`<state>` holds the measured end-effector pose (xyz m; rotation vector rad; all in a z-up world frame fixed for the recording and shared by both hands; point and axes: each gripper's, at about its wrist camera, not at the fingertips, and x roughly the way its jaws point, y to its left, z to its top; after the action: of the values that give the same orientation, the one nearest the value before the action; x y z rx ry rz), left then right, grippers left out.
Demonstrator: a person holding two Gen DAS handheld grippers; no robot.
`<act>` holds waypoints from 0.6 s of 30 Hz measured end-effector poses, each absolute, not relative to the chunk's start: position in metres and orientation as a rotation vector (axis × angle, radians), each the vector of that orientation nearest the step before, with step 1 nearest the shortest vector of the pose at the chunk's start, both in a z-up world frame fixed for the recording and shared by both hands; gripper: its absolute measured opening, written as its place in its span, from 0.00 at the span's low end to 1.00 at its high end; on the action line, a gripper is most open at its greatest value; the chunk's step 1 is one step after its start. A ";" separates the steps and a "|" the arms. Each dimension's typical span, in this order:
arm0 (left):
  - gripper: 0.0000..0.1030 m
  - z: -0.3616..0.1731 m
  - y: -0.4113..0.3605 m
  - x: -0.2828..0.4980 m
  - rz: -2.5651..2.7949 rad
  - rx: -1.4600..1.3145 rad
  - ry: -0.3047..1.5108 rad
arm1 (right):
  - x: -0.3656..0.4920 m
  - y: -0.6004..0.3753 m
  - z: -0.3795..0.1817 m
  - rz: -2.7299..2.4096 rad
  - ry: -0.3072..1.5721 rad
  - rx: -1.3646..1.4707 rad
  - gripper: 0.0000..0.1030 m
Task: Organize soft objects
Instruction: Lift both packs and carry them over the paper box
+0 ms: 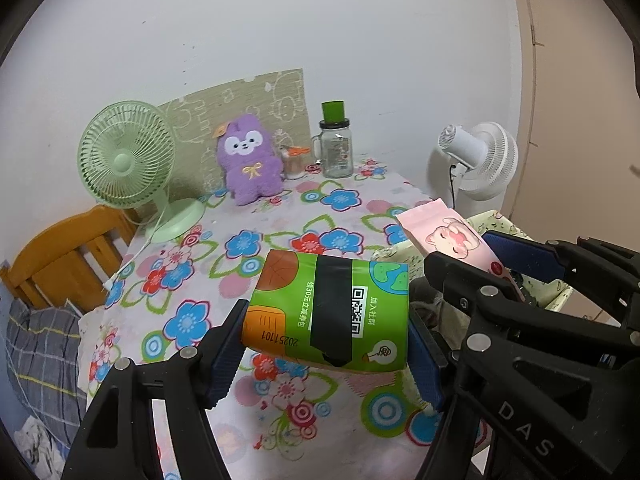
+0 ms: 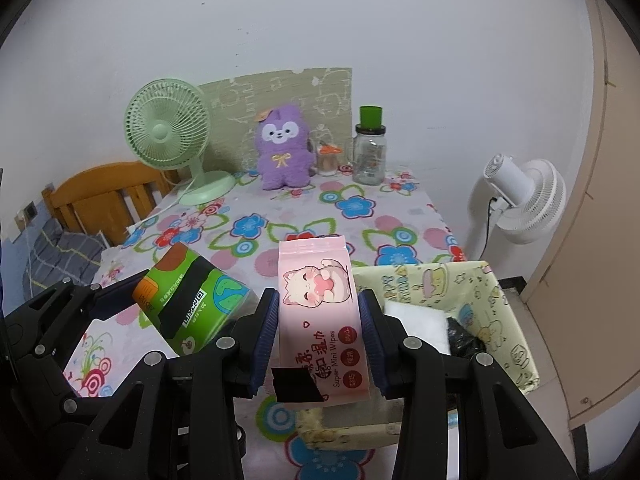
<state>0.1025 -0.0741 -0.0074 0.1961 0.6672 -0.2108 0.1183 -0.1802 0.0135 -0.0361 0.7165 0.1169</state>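
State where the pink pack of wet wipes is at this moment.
The pink wet wipes pack is clamped in the right gripper, held above the table's near edge, between the green tissue pack and the yellow fabric basket.

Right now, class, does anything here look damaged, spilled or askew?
Nothing is spilled. Both held packs carry odd black tape patches: the green tissue pack in the left gripper, tilted, and the pink wipes pack in the right gripper.
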 end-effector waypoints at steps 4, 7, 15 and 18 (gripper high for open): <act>0.72 -0.006 -0.085 0.105 -0.226 0.206 0.663 | 0.121 -0.191 0.015 0.104 0.713 -0.027 0.43; 0.72 -0.005 -0.094 0.106 -0.236 0.213 0.659 | 0.122 -0.200 0.017 0.097 0.708 -0.029 0.43; 0.72 -0.007 -0.117 0.110 -0.262 0.233 0.658 | 0.122 -0.223 0.016 0.080 0.709 -0.017 0.43; 0.72 -0.010 -0.126 0.111 -0.277 0.238 0.660 | 0.123 -0.233 0.013 0.065 0.714 -0.012 0.43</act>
<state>0.1110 -0.1261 -0.0096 0.2384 0.6599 -0.2773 0.1225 -0.2330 0.0133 -0.0117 0.7139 0.0647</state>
